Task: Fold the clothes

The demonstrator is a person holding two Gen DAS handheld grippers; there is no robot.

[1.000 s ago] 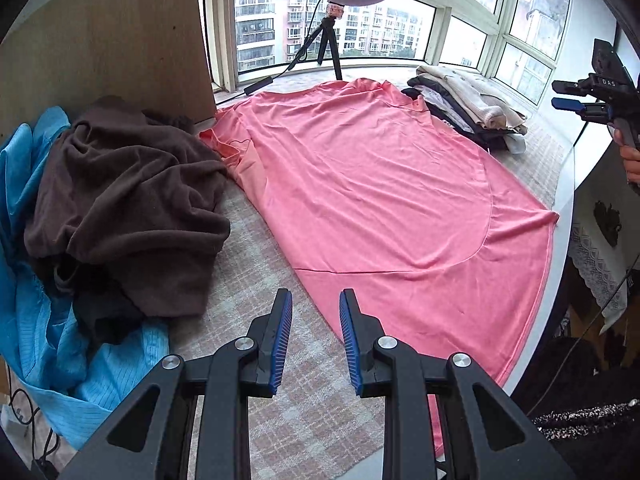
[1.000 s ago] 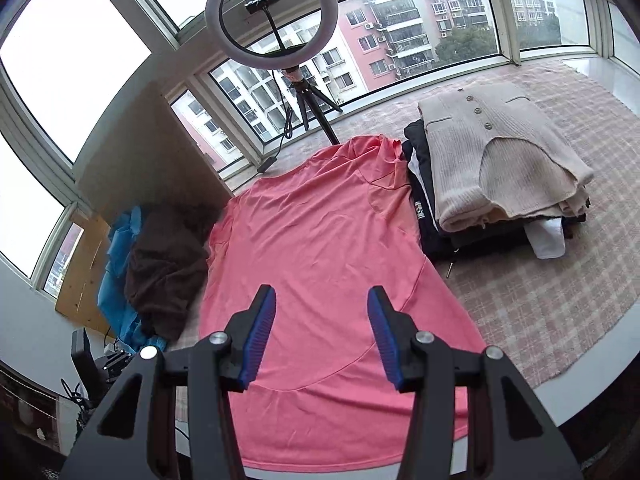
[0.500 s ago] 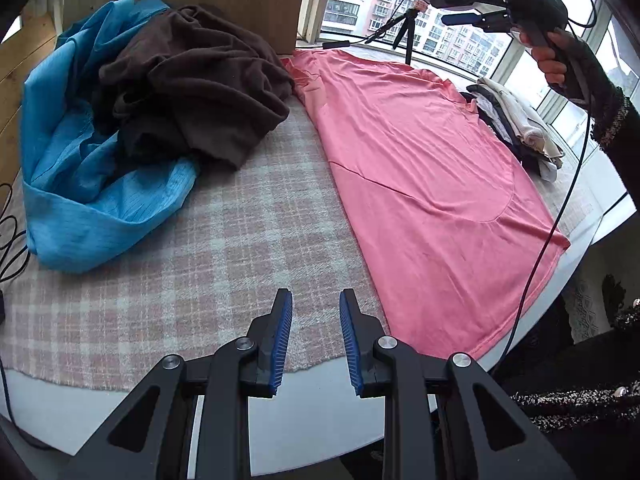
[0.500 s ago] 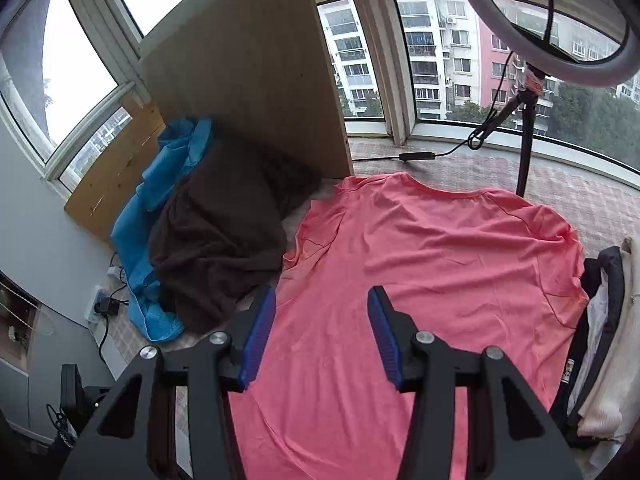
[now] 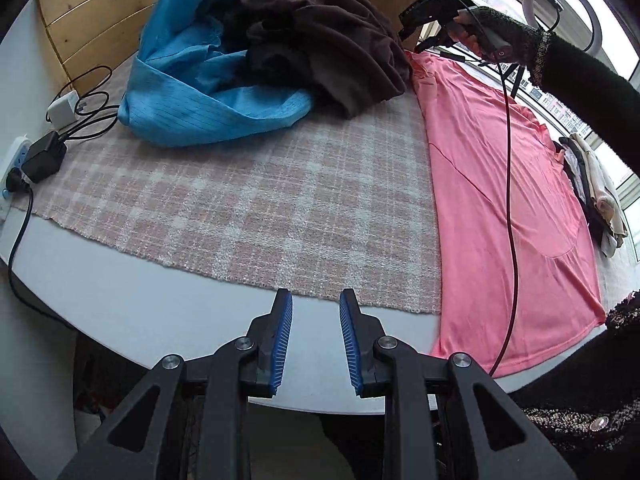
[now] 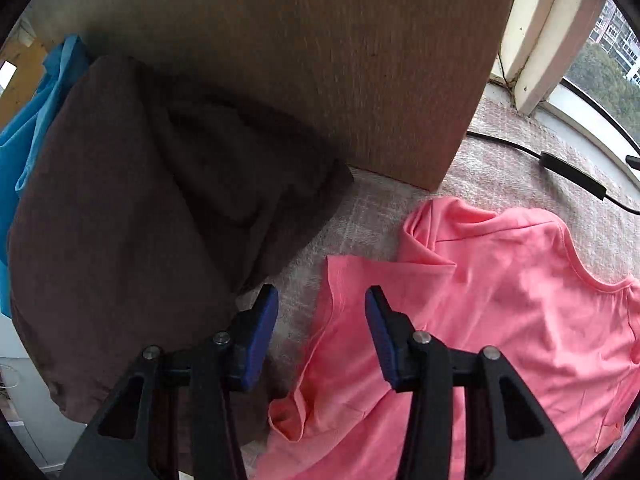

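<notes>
A pink T-shirt (image 5: 508, 200) lies spread flat on the checked cloth (image 5: 248, 200), its hem at the near table edge. My left gripper (image 5: 315, 304) hovers over that near edge, left of the hem, jaws a little apart with nothing between them. My right gripper (image 6: 322, 300) points down over the shirt's folded sleeve (image 6: 352, 280) by the shoulder; its jaws are closing, the sleeve edge lies below the gap and the pads press nothing. In the left wrist view, the right gripper (image 5: 428, 4) is held by a gloved hand at the far shoulder.
A brown garment (image 5: 328, 32) and a blue one (image 5: 200, 76) are heaped at the far left against a wooden board (image 6: 320, 60). Folded clothes (image 5: 596, 184) are stacked right of the shirt. Chargers and cables (image 5: 48, 136) lie at the left edge. A ring light (image 5: 560, 12) stands at the window.
My right gripper has swung from above the shirt's middle down to its far left sleeve. My left gripper has moved back to the near table edge and rolled, leaving the shirt at its right.
</notes>
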